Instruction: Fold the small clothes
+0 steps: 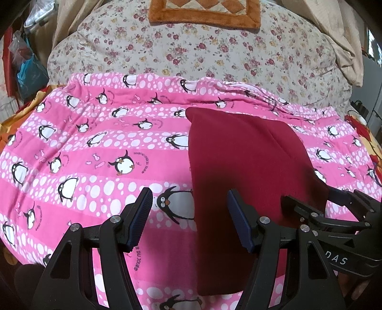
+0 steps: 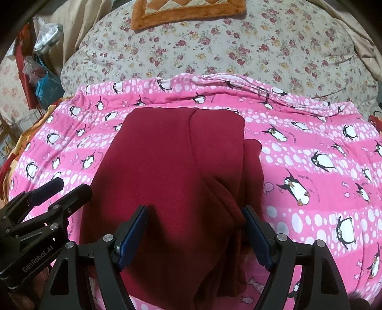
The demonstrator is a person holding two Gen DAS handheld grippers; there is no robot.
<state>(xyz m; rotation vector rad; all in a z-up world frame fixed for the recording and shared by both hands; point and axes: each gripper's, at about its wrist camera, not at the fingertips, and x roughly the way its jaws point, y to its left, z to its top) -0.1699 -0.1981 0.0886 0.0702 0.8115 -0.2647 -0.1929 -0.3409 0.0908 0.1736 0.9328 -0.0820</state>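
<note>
A dark red garment [image 2: 167,171] lies folded lengthwise on the pink penguin blanket [image 2: 310,167]; a narrower layer is folded over its right side. It also shows in the left wrist view [image 1: 243,162], right of centre. My left gripper [image 1: 189,207] is open and empty, its right finger over the garment's left edge. My right gripper [image 2: 194,229] is open above the garment's near part, holding nothing. The right gripper shows in the left wrist view [image 1: 322,207] at the garment's right edge, and the left gripper shows in the right wrist view [image 2: 59,190] at its left edge.
A floral quilt [image 1: 203,47] is heaped behind the pink blanket, with an orange mat [image 1: 205,14] on top. Bags and clutter [image 1: 23,59] stand at the far left. Beige cloth [image 1: 339,35] hangs at the far right.
</note>
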